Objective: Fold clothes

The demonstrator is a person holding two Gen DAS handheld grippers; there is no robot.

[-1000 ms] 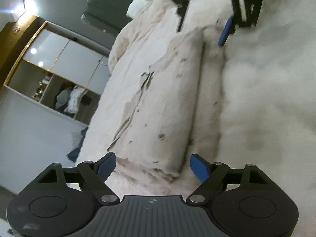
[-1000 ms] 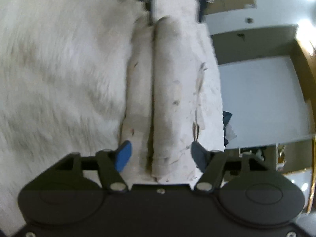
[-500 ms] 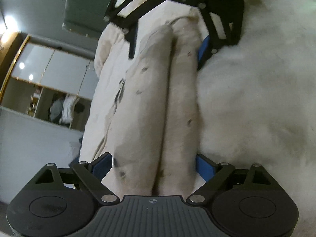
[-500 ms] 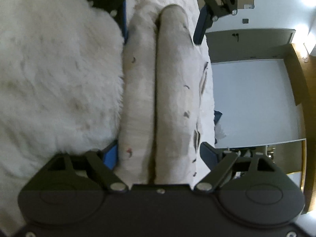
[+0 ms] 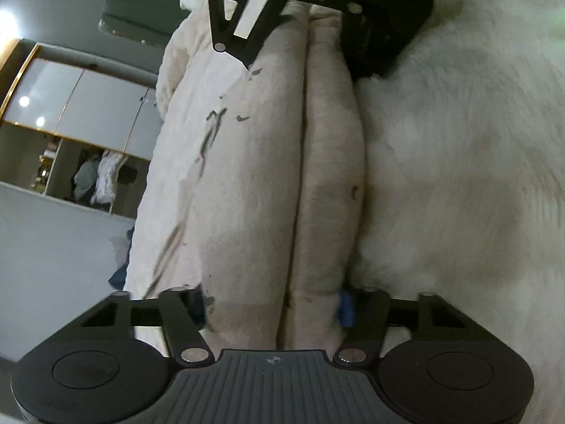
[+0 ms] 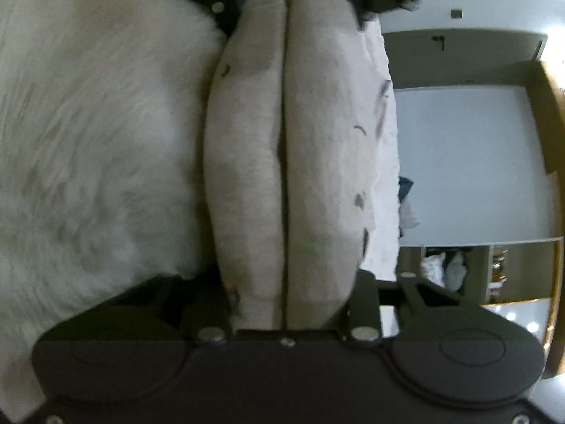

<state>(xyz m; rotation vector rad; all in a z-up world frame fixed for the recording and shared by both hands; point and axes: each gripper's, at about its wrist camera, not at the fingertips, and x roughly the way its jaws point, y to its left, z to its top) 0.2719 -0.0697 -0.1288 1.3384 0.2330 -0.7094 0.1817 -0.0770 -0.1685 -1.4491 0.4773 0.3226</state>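
Folded garment (image 5: 275, 176) on the white fleece (image 5: 459, 141) is pinched endwise between the closing left gripper (image 5: 273, 304) and right gripper (image 6: 287, 296).

A shaggy white bed cover (image 5: 459, 176) fills the near side. Past its edge, a grey wall (image 5: 53, 247) and a grey padded headboard (image 5: 148, 0). A gold-trimmed wardrobe (image 5: 70, 106) stands open below, with what look like hanging clothes (image 5: 99, 180). Ceiling lights (image 5: 7, 24) glare.
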